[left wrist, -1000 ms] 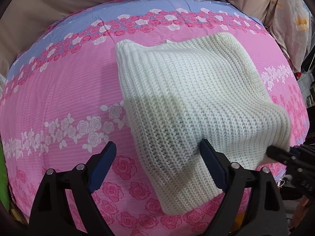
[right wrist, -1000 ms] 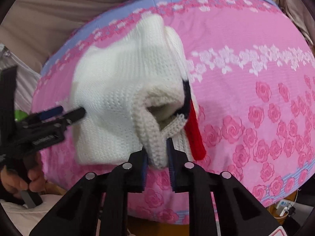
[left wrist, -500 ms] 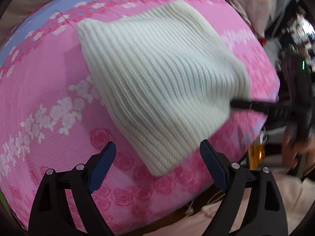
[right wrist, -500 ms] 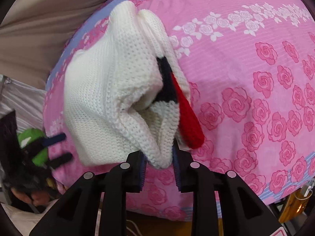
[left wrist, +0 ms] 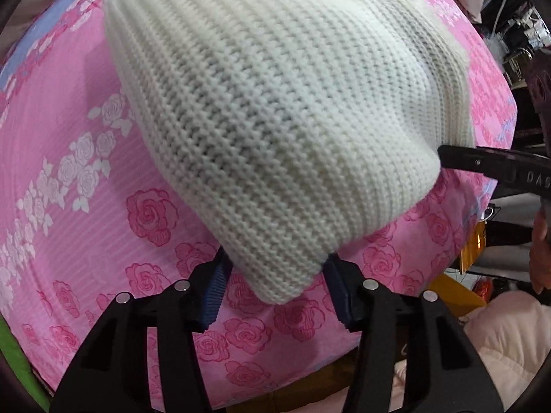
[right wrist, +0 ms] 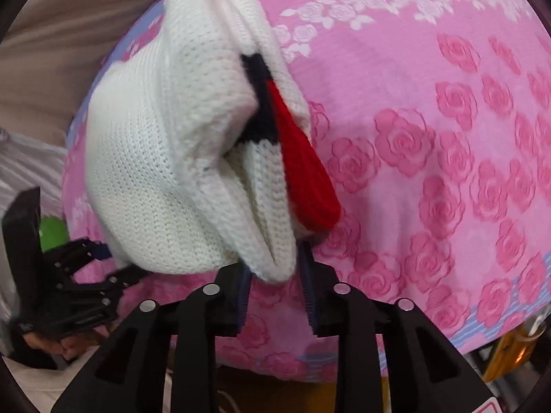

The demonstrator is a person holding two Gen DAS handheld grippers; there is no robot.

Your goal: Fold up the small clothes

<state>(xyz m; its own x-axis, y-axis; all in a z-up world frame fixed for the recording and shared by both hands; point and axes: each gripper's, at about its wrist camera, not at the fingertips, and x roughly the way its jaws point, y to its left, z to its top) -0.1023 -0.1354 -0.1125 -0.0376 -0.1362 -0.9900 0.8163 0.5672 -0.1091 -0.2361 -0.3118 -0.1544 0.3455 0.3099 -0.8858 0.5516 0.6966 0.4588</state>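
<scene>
A small cream knitted sweater (left wrist: 282, 110) with a navy and red patch (right wrist: 296, 158) lies folded and partly lifted over the pink rose-print bed (left wrist: 69, 158). My left gripper (left wrist: 275, 275) has its jaws around the sweater's near corner, closed onto it. My right gripper (right wrist: 275, 275) has its jaws on both sides of the sweater's folded near edge (right wrist: 272, 261), with a small gap showing beside the cloth. The right gripper also shows at the right edge of the left wrist view (left wrist: 447, 158), and the left gripper at the lower left of the right wrist view (right wrist: 103, 261).
The bed's near edge (right wrist: 344, 368) runs just past the grippers. A beige headboard (right wrist: 51, 51) stands beyond the bed. Cluttered items and an orange object (left wrist: 471, 247) sit off the bed's right side. Pale pink clothing (left wrist: 499, 337) is at lower right.
My left gripper moved in and narrowed from wide open onto the sweater's near corner. My right gripper's jaws widened slightly around the folded edge. The sweater is lifted closer to both cameras.
</scene>
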